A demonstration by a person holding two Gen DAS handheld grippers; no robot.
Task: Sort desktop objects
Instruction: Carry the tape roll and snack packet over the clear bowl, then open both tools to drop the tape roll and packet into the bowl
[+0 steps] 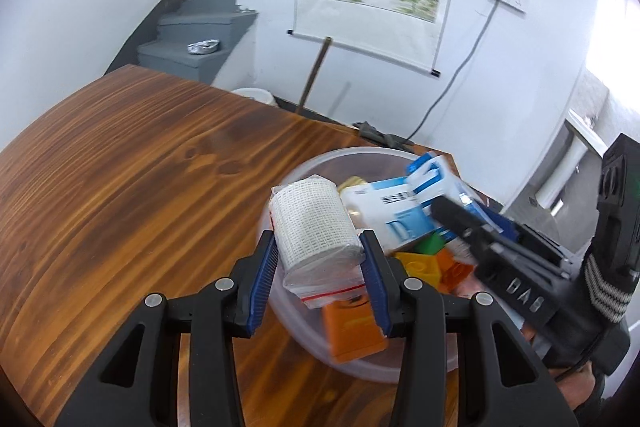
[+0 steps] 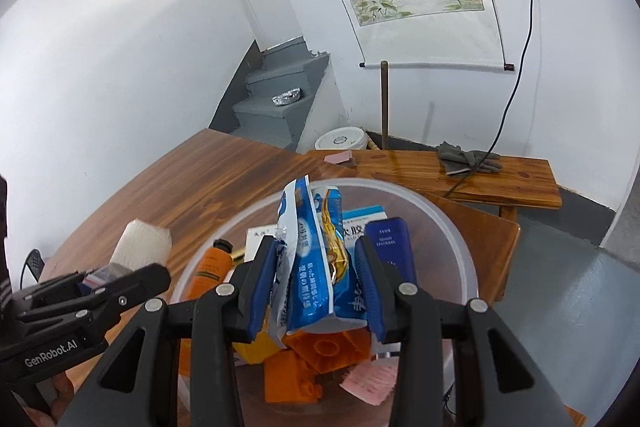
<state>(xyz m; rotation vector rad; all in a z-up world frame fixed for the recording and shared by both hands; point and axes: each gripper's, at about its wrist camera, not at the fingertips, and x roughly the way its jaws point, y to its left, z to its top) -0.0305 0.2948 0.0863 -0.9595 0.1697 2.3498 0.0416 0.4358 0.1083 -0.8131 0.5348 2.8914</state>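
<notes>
Nearest the lens at the bottom of the left wrist view, the left gripper [image 1: 322, 267] pinches a white bandage roll [image 1: 316, 223] in its clear sleeve, blue pads pressed to both sides; the roll hangs over the left rim of the clear plastic bowl [image 1: 288, 307]. In the right wrist view the right gripper [image 2: 316, 275] is clamped on a blue foil packet [image 2: 308, 259], held upright above the middle of the same bowl [image 2: 452, 227].

Judging by what lies there, sorting is only starting: the bowl holds an orange tube [image 2: 210, 267], a dark blue bottle [image 2: 394, 247], a white and blue box [image 2: 360, 223], orange blocks [image 2: 320, 351], a yellow block [image 2: 256, 347] and a pink slip [image 2: 372, 379]. No sorted pile shows anywhere on the wooden table [image 1: 120, 187].

For room: the table spreads bare across the left and centre of the left view, plenty of space to set things down. Its far edge runs along the upper left, the corner sits upper right behind the bowl, and a wooden bench [image 2: 480, 171] stands beyond. The two grippers hang close together over the bowl, so I judge they should part sideways
</notes>
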